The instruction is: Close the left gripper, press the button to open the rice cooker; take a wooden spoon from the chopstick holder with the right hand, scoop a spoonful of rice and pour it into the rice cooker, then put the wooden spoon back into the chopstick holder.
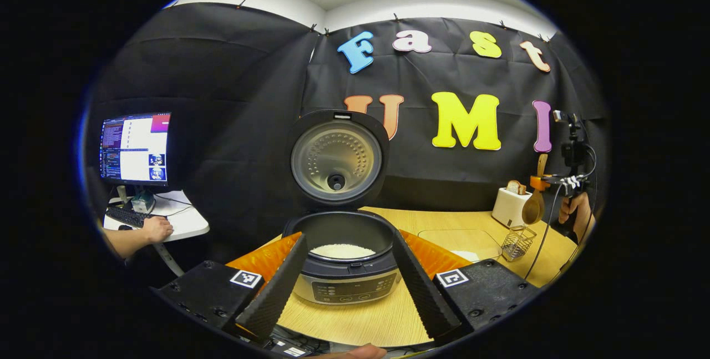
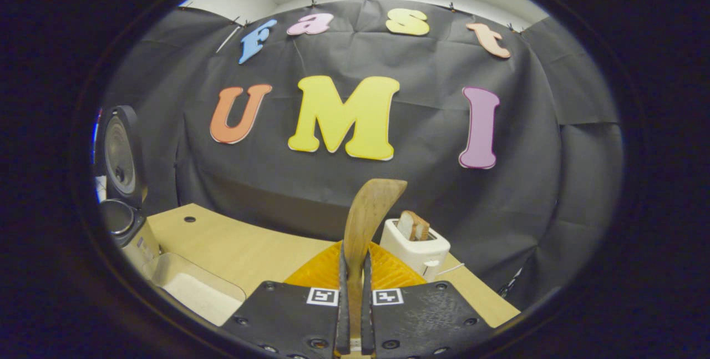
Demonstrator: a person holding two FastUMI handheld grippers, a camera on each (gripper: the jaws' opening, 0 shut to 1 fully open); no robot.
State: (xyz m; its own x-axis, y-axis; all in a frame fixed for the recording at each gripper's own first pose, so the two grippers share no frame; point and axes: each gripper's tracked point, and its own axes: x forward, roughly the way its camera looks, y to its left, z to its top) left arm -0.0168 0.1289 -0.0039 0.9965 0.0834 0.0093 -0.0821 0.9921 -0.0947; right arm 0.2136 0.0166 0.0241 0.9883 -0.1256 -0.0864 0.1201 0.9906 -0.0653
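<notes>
Right gripper (image 2: 353,292) clamps wooden spoon (image 2: 367,215) above table (image 2: 244,248).

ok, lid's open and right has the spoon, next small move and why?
Probably lower the right gripper to set the wooden spoon back in the chopstick holder. The rice cooker is open with rice inside, and the spoon hangs above the holder, bowl down.

My left gripper (image 1: 348,287) hangs level, fingers (image 1: 275,287) spread wide apart. My right gripper (image 2: 353,298), seen raised at the far right in the left gripper view, has its fingers (image 2: 342,292) pressed nearly together, a hand (image 1: 577,213) gripping its handle.
</notes>
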